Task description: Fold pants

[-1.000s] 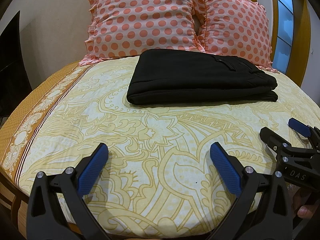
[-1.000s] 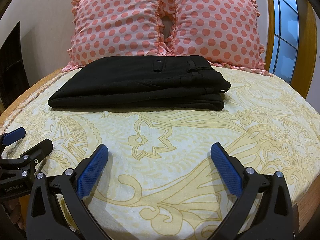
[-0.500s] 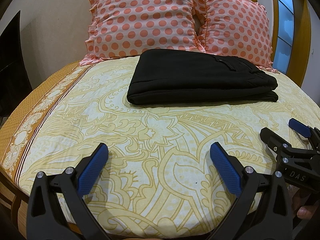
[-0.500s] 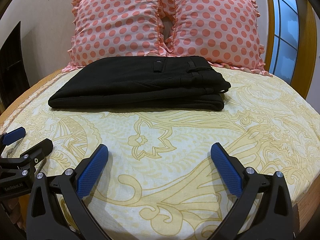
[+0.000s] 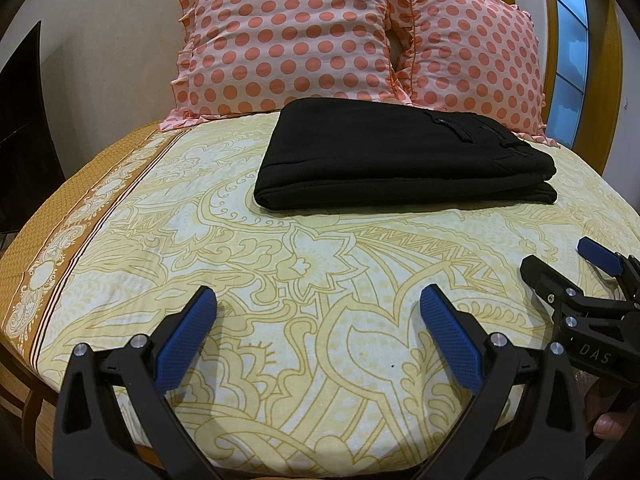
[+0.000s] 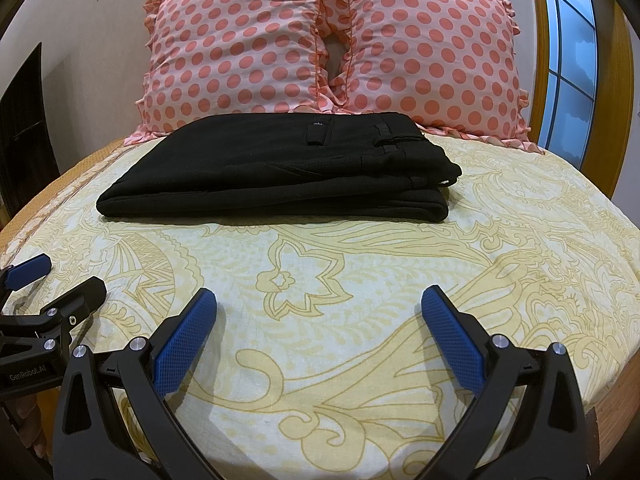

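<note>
- Lying folded into a flat rectangular stack, the black pants (image 5: pixel 404 160) (image 6: pixel 280 168) rest on the far half of the bed, just in front of the pillows.
- Waistband, belt loops and a pocket edge show at the right end of the stack; the smooth folded edge is at the left end.
- Left gripper (image 5: pixel 316 334): jaws spread wide, blue pads (image 5: pixel 184 338) apart, holding nothing, poised over the near part of the sheet, well apart from the pants.
- Right gripper (image 6: pixel 318 334): likewise released, blue pads (image 6: pixel 450 342) wide apart, empty, over the near part of the bed.
- Each gripper appears at the edge of the other's view; the two sit side by side, near each other.
- Bedsheet (image 5: pixel 320 264) (image 6: pixel 360 272): cream with a yellow floral and paisley print, and an ochre border along the left side.
- Two pink pillows with coral polka dots (image 5: pixel 288 36) (image 6: pixel 236 44) stand against the far wall.
- Window with a wooden frame (image 6: pixel 572 64) at far right.
</note>
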The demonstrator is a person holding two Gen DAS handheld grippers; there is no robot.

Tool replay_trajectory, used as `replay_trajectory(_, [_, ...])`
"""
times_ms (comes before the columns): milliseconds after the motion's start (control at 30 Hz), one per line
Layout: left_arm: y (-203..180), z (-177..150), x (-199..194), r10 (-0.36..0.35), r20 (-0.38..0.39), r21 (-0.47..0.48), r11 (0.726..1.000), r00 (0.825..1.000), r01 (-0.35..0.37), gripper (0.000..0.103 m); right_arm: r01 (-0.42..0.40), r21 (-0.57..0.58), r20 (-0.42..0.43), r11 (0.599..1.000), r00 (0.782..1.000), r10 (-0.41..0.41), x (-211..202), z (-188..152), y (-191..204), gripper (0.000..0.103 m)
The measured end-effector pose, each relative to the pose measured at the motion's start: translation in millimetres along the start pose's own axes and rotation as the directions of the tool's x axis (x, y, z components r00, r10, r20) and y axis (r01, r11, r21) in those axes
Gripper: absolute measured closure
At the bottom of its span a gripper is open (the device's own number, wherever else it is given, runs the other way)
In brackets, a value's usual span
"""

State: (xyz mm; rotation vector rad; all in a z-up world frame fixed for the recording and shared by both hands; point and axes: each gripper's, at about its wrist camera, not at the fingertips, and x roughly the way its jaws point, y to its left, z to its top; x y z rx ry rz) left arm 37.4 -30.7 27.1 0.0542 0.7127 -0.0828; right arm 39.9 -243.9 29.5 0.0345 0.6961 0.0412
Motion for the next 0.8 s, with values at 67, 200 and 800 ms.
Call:
replay_trajectory(67, [0.0,0.0,0.0,0.0,0.0,0.0,1.0,1.0,0.0,0.002,0.001,0.001,0.0,1.0,1.0,-0.001,0.0,-0.1,0.2,0.001])
replay_trajectory(200, [-0.1,0.1,0.1,0.0,0.0,0.0,1.0,1.0,0.0,0.002,0.002,0.001,0.001,1.0,1.0,-0.002,0.1,-0.3,0.2,0.001])
replay_trajectory(800, [1.7,1.3,1.0,-0.005,-0.003,0.0,1.0,1.0,0.005,0.002,0.006,0.005,0.003,1.0,1.0,-0.006,0.4,-1.1,2.2,0.001])
